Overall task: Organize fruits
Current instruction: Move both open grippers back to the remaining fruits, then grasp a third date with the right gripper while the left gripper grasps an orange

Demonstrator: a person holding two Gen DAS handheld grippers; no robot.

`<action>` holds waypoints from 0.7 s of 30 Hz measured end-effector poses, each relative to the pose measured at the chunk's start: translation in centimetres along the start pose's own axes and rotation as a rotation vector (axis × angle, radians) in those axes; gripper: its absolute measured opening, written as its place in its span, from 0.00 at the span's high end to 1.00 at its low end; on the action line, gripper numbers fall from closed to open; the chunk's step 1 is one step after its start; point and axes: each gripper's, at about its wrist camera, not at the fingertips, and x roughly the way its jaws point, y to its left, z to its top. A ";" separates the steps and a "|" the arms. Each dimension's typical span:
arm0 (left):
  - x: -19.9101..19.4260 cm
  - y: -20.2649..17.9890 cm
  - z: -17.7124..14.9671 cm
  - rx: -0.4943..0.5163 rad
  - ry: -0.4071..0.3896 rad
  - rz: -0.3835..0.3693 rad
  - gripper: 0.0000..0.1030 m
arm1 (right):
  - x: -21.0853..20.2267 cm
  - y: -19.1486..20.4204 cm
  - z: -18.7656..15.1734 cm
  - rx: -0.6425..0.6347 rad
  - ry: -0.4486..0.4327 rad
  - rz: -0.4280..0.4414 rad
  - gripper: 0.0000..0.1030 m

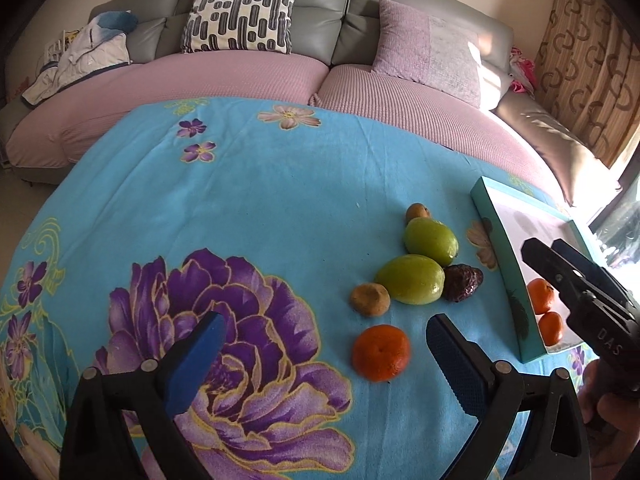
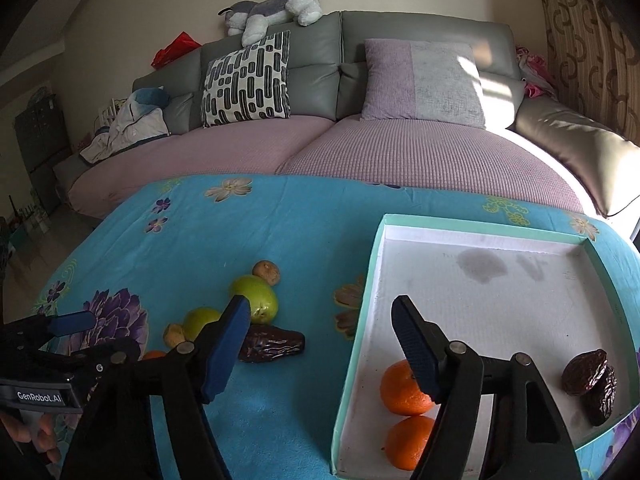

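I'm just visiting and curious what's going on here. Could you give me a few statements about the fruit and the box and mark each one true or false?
1. Two oranges lie inside the tray. True.
2. The tray holds a green fruit. False: both green fruits sit on the blue cloth, outside it.
3. One orange is still on the cloth. True.
4. The right gripper is clamped on a date. False: its jaws are open and hold nothing.
5. Two dark dates rest in the tray's near right corner. True.
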 end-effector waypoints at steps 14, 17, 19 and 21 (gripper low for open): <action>2.6 -1.7 -0.7 0.034 0.119 -0.119 0.46 | 2.7 1.7 -1.1 -0.022 0.108 0.081 0.47; 2.8 -1.9 -0.8 0.039 0.125 -0.131 0.63 | 3.1 1.9 -1.3 -0.026 0.122 0.085 0.47; 2.8 -2.0 -0.8 0.032 0.118 -0.135 0.63 | 3.3 1.9 -1.4 -0.023 0.132 0.088 0.47; 2.4 -1.7 -0.5 0.014 0.095 -0.131 0.64 | 3.4 1.9 -1.4 -0.020 0.136 0.091 0.47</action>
